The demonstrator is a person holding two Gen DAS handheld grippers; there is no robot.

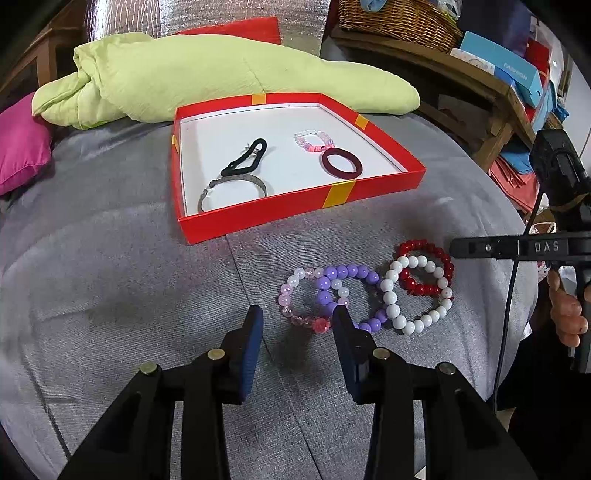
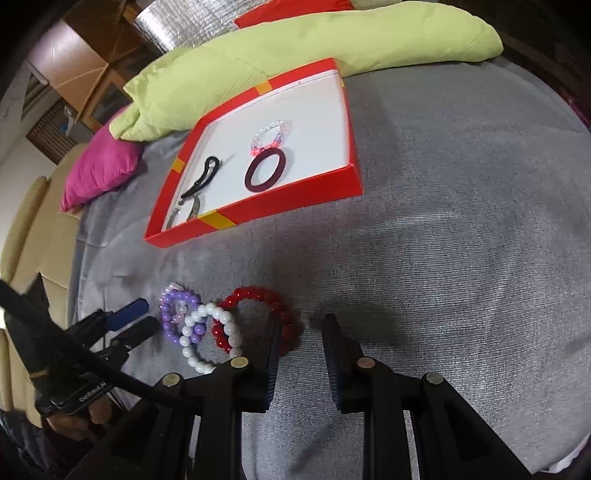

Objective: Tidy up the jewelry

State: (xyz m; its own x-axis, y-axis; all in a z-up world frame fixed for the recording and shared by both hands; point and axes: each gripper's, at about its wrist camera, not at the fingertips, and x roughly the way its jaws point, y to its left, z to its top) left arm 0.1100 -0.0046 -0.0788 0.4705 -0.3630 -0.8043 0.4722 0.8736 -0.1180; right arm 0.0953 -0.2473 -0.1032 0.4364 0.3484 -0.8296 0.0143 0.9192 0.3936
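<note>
Green quilt (image 1: 207, 74) and magenta cushion (image 1: 22, 147) on grey cover (image 1: 110, 277) — wicker basket (image 1: 399, 18) behind.

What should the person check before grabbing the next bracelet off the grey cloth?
1. Left gripper empty, pads apart: ok.
2. Right gripper empty: ok.
3. Bracelets lying separate: not ok; pink bracelet, purple bracelet, white bracelet and red bracelet overlap.
4. Free room in red box: ok.
5. Left pads lined up over one bracelet: cannot tell.
</note>
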